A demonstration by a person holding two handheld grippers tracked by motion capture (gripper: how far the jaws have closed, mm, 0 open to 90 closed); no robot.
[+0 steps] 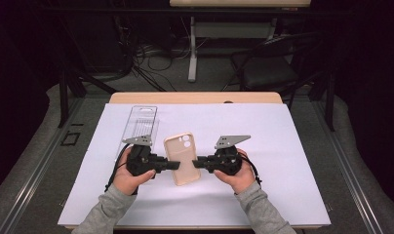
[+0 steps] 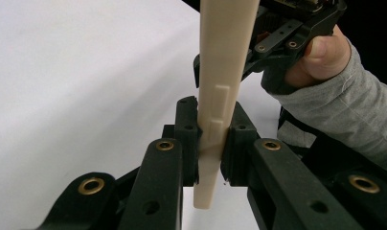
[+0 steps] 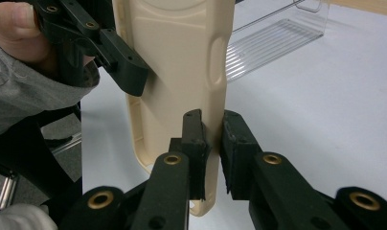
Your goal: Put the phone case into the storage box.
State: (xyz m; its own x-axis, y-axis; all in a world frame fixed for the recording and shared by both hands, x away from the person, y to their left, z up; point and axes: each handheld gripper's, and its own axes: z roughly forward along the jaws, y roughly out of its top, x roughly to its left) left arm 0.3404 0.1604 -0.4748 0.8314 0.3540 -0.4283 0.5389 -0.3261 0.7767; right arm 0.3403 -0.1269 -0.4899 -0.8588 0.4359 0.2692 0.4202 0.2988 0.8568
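Your left gripper (image 1: 171, 165) has its fingers (image 2: 187, 139) clamped on the left edge of the cream phone case (image 1: 182, 158), right at the moulded side-button ridge. The left gripper view shows the case edge-on between the two pads, lifted off the white sheet below. At the middle of the surface, the case hangs between your two hands, camera cut-out toward twelve o'clock, open inner side turned toward your right gripper's camera. Your right gripper (image 1: 199, 163) meets the case from three o'clock; its fingers (image 3: 194, 143) straddle the right wall of the case, closed up to it, though a sliver of gap on the outer pad leaves me unsure how firmly it bites.

By my reading you're mid-way through a two-handed hold — carrying or turning the case rather than setting it down. The next move calls for keeping both pinches level, since the thin wall could flex or slip if one hand twists ahead of the other.

Behind your left hand, toward eleven o'clock, a clear plastic package (image 1: 139, 124) lies flat on the white sheet (image 1: 292, 165) that covers the wooden surface (image 1: 195, 97). Beyond the far edge — at twelve to one o'clock — the dim room holds tangled cables on the floor (image 1: 146, 68), a table leg (image 1: 192, 48) and a dark chair (image 1: 270, 66).
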